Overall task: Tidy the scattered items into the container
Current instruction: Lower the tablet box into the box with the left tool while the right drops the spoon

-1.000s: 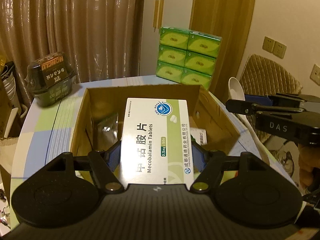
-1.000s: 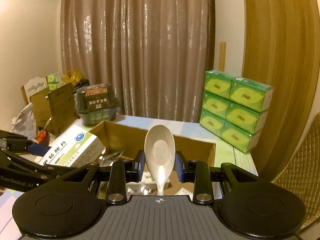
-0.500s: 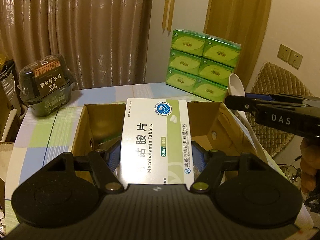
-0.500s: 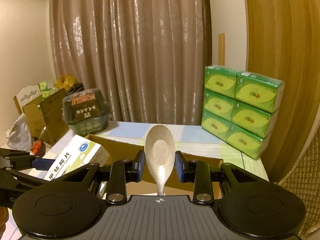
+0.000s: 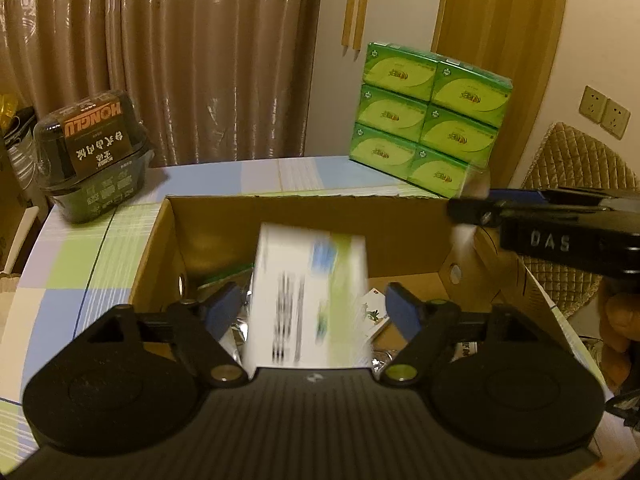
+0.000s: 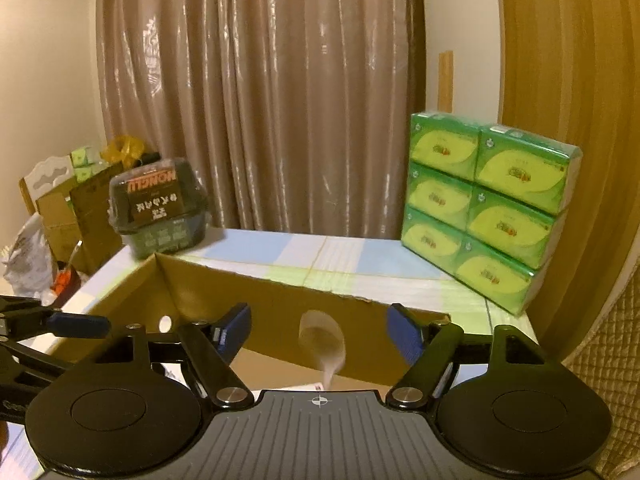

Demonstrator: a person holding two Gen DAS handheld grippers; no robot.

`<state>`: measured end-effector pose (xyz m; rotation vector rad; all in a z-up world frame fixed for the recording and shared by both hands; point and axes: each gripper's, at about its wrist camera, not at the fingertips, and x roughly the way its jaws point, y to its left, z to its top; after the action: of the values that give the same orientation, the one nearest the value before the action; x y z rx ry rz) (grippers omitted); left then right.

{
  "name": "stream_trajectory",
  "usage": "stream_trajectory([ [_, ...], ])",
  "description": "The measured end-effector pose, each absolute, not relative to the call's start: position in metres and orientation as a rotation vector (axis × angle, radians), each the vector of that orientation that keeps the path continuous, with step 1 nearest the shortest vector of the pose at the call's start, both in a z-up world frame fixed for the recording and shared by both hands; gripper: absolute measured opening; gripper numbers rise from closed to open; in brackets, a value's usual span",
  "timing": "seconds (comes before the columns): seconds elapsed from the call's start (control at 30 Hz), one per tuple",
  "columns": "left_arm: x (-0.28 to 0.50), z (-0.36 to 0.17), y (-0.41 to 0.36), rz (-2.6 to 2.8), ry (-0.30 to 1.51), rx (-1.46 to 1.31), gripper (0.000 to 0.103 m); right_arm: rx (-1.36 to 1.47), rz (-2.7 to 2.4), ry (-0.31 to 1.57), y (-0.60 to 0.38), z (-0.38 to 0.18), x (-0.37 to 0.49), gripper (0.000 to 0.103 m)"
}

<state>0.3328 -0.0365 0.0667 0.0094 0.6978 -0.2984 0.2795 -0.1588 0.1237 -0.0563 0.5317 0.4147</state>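
An open cardboard box (image 5: pixel 304 197) stands on the checked tablecloth. Over it, my left gripper (image 5: pixel 314 309) has its jaws opening. The white and green tablet box (image 5: pixel 308 300) is blurred between the blue pads, clear of both, dropping into the cardboard box. My right gripper (image 6: pixel 320 330) is over the same cardboard box (image 6: pixel 280 300), its jaws opening too. The pale spoon (image 6: pixel 322 344) is blurred and falling free between its pads. In the left wrist view the right gripper (image 5: pixel 472 212) reaches in from the right, a hand behind it. Foil packets and a small card lie inside the box.
A stack of green tissue packs (image 5: pixel 428 120) stands at the table's far right corner. A black lidded food tub (image 5: pixel 94 156) sits at the far left. A quilted chair back (image 5: pixel 580 172) is beyond the right edge. Boxes and bags (image 6: pixel 60 208) clutter the floor on the left.
Both grippers moved forward and down over the cardboard box. Both have spread their jaws: the tablet box and the spoon, held before, now fall free.
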Motion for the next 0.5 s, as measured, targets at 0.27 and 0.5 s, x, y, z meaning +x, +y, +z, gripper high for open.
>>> stream_trajectory([
  [0.27,0.328,0.060,-0.027,-0.290,0.720,-0.017,0.076,-0.038,0.395,0.548,-0.166,0.119,0.272,0.072],
  [0.5,0.318,0.061,-0.024,-0.292,0.719,-0.020,0.077,-0.027,0.386,0.546,-0.171,0.123,0.259,0.072],
])
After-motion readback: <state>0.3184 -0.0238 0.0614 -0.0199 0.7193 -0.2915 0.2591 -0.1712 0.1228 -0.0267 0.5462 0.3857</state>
